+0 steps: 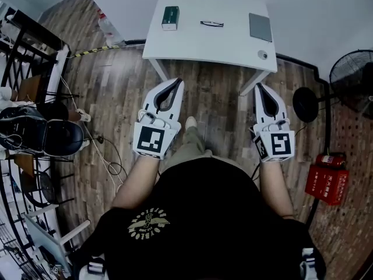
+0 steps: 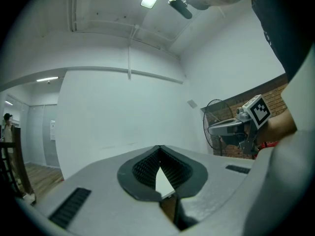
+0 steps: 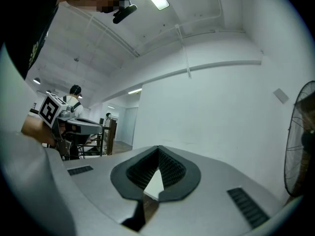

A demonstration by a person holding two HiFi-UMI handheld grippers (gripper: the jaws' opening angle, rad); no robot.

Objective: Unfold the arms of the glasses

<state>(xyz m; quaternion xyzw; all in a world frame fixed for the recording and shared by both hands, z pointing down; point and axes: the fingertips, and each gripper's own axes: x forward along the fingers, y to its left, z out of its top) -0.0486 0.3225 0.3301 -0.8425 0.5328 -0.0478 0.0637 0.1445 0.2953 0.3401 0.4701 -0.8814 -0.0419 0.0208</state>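
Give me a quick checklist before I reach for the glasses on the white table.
1. Glasses in sight on the table, nothing lying on them: ok.
2. Glasses arms folded: cannot tell, too small in the head view.
3. Left gripper empty: ok, its tips meet with nothing between them.
4. Right gripper empty: ok, its tips are together too.
5. Jaws apart for a grasp: not ok, both are shut.
6. Room around the glasses: ok, the green box and grey slab lie well apart from them.
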